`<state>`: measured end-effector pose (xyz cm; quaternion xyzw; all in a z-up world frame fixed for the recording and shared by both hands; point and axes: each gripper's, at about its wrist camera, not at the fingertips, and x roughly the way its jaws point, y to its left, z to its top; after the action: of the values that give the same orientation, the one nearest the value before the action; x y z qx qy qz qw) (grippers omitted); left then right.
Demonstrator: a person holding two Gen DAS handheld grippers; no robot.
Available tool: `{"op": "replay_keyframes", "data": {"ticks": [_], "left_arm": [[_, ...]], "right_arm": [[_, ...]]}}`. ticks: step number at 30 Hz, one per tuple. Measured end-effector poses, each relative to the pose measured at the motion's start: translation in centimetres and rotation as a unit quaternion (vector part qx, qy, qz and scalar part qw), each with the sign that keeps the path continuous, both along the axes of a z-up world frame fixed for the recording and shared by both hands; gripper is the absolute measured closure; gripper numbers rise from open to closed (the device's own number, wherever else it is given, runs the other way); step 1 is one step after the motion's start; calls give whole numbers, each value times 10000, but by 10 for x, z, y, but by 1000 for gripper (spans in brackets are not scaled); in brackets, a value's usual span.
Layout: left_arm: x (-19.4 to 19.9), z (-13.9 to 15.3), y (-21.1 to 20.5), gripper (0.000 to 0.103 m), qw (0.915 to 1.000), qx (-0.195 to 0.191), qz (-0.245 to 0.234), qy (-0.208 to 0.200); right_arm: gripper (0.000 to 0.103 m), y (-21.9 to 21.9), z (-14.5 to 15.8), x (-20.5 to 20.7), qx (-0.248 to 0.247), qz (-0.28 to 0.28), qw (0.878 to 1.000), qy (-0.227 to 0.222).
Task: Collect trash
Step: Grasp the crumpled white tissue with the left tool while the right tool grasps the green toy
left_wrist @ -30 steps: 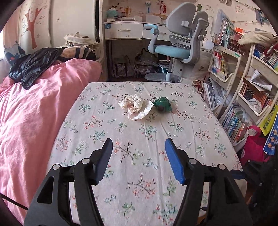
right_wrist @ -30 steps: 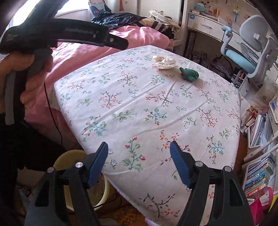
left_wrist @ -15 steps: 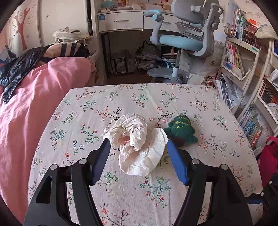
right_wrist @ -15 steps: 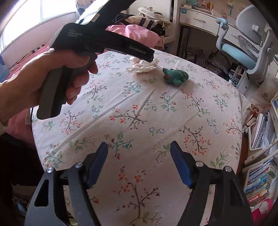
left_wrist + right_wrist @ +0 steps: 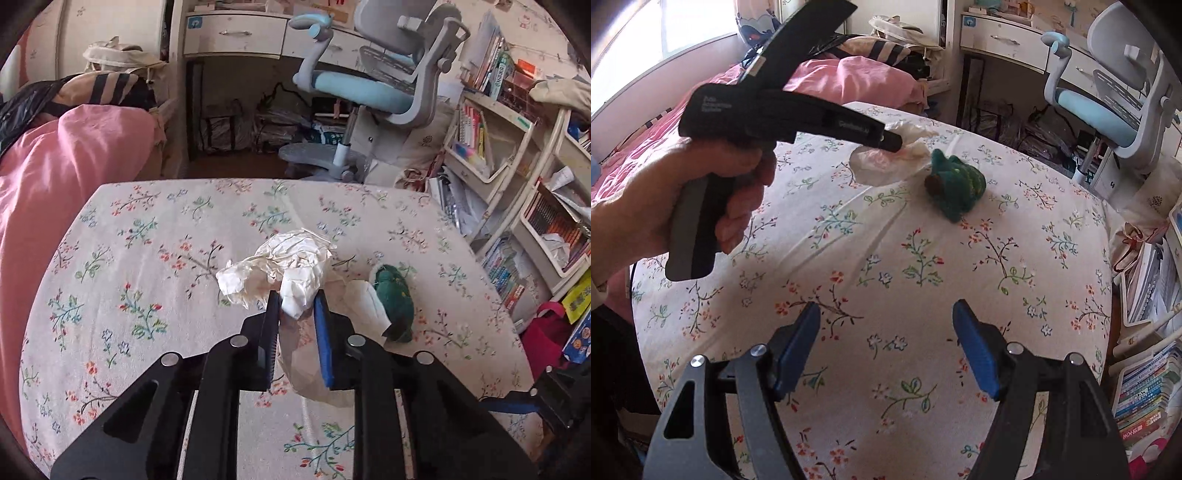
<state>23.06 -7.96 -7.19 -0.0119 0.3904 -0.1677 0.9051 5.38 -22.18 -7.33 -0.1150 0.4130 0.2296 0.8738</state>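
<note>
One crumpled paper wad [image 5: 284, 269] on floral counter [image 5: 147, 258], touching green plush toy [image 5: 393, 299]. Left gripper [image 5: 295, 306] jaws closing on wad's near lobe; partial pinch may tear or slip. Right gripper [image 5: 886, 347] jaws open, empty.

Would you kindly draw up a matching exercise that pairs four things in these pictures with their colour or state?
Things:
1. crumpled paper
2. soft toy
3. right tongs
4. bed cover

Colour or state:
a. pink
b. dark green, lying on the floral cloth
c. white, pinched between the closing left tongs
d. open, nothing between them

Pairs: 1-c, 2-b, 3-d, 4-a
</note>
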Motion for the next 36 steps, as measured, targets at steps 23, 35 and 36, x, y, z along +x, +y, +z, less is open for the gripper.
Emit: {"op": "replay_keyframes", "data": {"ticks": [23, 35, 36], "left_arm": [[-29, 8, -51, 85, 9870, 68, -1566, 353], [-21, 11, -44, 85, 9918, -53, -1219, 391], [-21, 11, -45, 85, 9917, -53, -1223, 400]], "right_arm": [[31, -37, 8, 47, -90, -785, 9958, -472], [53, -34, -3, 99, -295, -560, 9978, -180], [58, -33, -4, 100, -292, -543, 9980, -134]]}}
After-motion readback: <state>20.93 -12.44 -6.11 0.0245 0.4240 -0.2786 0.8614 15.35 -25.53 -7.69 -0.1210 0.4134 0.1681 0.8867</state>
